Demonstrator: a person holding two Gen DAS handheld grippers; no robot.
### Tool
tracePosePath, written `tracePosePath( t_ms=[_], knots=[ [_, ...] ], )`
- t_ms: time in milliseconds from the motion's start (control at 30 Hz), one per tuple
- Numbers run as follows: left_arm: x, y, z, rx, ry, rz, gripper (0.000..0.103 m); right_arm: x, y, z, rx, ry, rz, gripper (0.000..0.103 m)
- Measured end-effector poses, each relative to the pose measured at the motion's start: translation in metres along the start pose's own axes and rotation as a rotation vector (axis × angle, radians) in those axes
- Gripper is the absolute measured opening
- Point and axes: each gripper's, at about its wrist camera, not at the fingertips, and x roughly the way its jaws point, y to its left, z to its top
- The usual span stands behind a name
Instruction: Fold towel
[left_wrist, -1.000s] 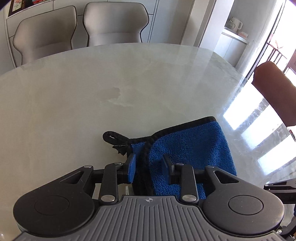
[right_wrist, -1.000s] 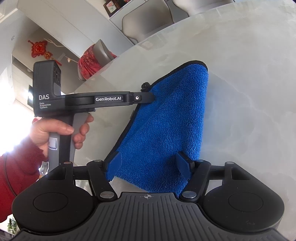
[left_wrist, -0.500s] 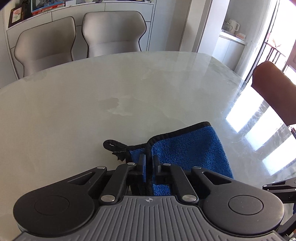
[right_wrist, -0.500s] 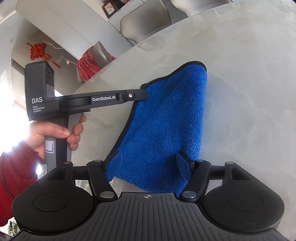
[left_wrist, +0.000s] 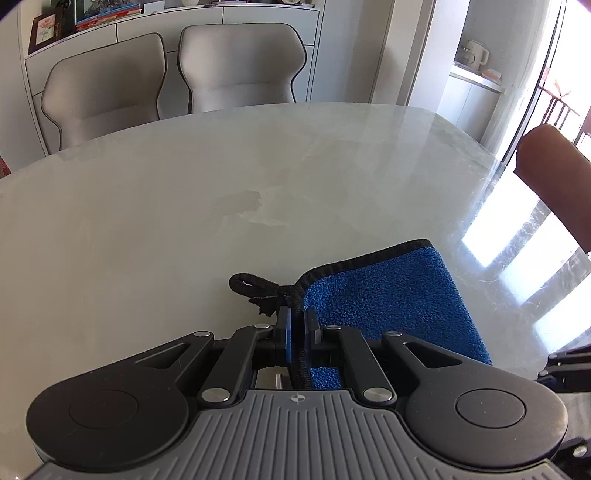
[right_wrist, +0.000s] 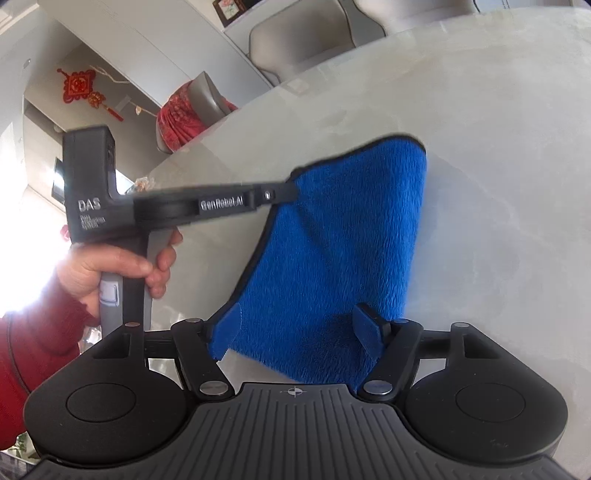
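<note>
A blue towel (left_wrist: 384, 295) with black trim and a black hanging loop (left_wrist: 251, 286) lies partly folded on the pale marble table (left_wrist: 184, 206). My left gripper (left_wrist: 297, 321) is shut on the towel's black-trimmed edge near the loop. In the right wrist view the towel (right_wrist: 332, 251) is lifted at its left corner by the left gripper (right_wrist: 288, 192), held in a hand. My right gripper (right_wrist: 299, 325) is open, its fingers either side of the towel's near part without pinching it.
Two grey chairs (left_wrist: 170, 74) stand at the table's far side before a white cabinet. A brown chair back (left_wrist: 554, 177) is at the right, by a bright window. A red cushion (right_wrist: 181, 122) sits on a chair beyond the table edge.
My left gripper closed from open onto the towel's edge and has lifted that corner. The right gripper stayed open in place.
</note>
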Motion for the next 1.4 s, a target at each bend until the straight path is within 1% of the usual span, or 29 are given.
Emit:
tracePosePath(
  t_ms=[67, 133, 167, 267, 300, 400, 467, 567, 600, 667, 733, 767, 833, 900, 933, 1000, 1067, 1200, 1267, 1300, 1367, 1400],
  knots=[
    [0.002, 0.001, -0.001, -0.002, 0.002, -0.005, 0.007, -0.004, -0.001, 0.011, -0.010, -0.069, 0.015, 0.069],
    [0.004, 0.002, -0.002, -0.004, 0.001, -0.001, 0.008, -0.001, -0.007, 0.023, -0.006, -0.113, 0.030, 0.069],
    [0.005, 0.003, -0.003, -0.005, 0.000, 0.001, 0.008, 0.003, -0.009, 0.027, -0.001, -0.121, 0.030, 0.069],
    [0.006, 0.003, -0.004, -0.017, -0.003, 0.001, 0.010, 0.019, -0.018, 0.044, -0.007, -0.120, 0.021, 0.069],
    [0.007, 0.004, -0.004, -0.019, -0.004, 0.000, 0.010, 0.025, -0.020, 0.048, -0.009, -0.106, -0.010, 0.069],
    [0.008, 0.004, -0.005, -0.023, -0.008, 0.000, 0.012, 0.043, -0.030, 0.056, -0.023, -0.061, -0.096, 0.064],
    [0.009, 0.005, -0.007, -0.029, -0.017, -0.002, 0.012, 0.045, -0.033, 0.055, -0.041, -0.081, -0.075, 0.063],
    [0.007, 0.008, -0.007, -0.057, -0.013, -0.001, 0.018, 0.039, -0.028, 0.053, -0.031, -0.082, -0.080, 0.065],
    [0.004, 0.009, -0.006, -0.065, -0.014, -0.001, 0.017, 0.034, -0.024, 0.051, -0.035, -0.088, -0.072, 0.066],
    [-0.009, 0.010, -0.005, -0.075, -0.039, -0.009, 0.020, 0.020, -0.015, 0.042, -0.049, -0.105, -0.038, 0.066],
    [-0.022, 0.009, -0.005, -0.062, -0.065, -0.010, 0.028, 0.007, -0.007, 0.029, -0.063, -0.118, -0.027, 0.066],
    [-0.030, 0.008, -0.006, -0.055, -0.079, -0.009, 0.030, 0.001, -0.005, 0.023, -0.071, -0.120, -0.030, 0.066],
    [-0.042, 0.004, -0.008, -0.048, -0.096, -0.029, 0.033, -0.011, -0.003, 0.006, -0.075, -0.122, -0.040, 0.066],
    [-0.050, -0.003, -0.012, -0.049, -0.106, -0.072, 0.035, -0.015, 0.000, -0.005, -0.060, -0.113, -0.031, 0.066],
    [-0.052, -0.009, -0.016, -0.047, -0.103, -0.109, 0.036, -0.016, 0.002, -0.017, -0.049, -0.098, -0.005, 0.066],
    [-0.049, -0.018, -0.024, -0.045, -0.074, -0.163, 0.037, -0.013, 0.005, -0.026, -0.045, -0.066, 0.011, 0.066],
    [-0.041, -0.026, -0.033, -0.038, -0.027, -0.194, 0.037, -0.006, 0.009, -0.039, -0.052, -0.016, -0.027, 0.067],
    [-0.023, -0.032, -0.052, -0.020, 0.066, -0.178, 0.036, -0.007, 0.013, -0.048, -0.087, -0.028, -0.058, 0.067],
    [-0.022, -0.031, -0.056, -0.012, 0.043, -0.186, 0.036, -0.007, 0.015, -0.047, -0.091, -0.025, -0.066, 0.067],
    [-0.023, -0.030, -0.057, -0.013, 0.044, -0.187, 0.035, -0.007, 0.019, -0.045, -0.096, -0.021, -0.074, 0.068],
    [-0.021, -0.028, -0.055, -0.004, 0.050, -0.177, 0.034, -0.010, 0.024, -0.044, -0.113, -0.017, -0.063, 0.070],
    [-0.021, -0.027, -0.054, -0.001, 0.050, -0.174, 0.029, -0.011, 0.026, -0.046, -0.123, -0.003, -0.057, 0.072]
  ],
)
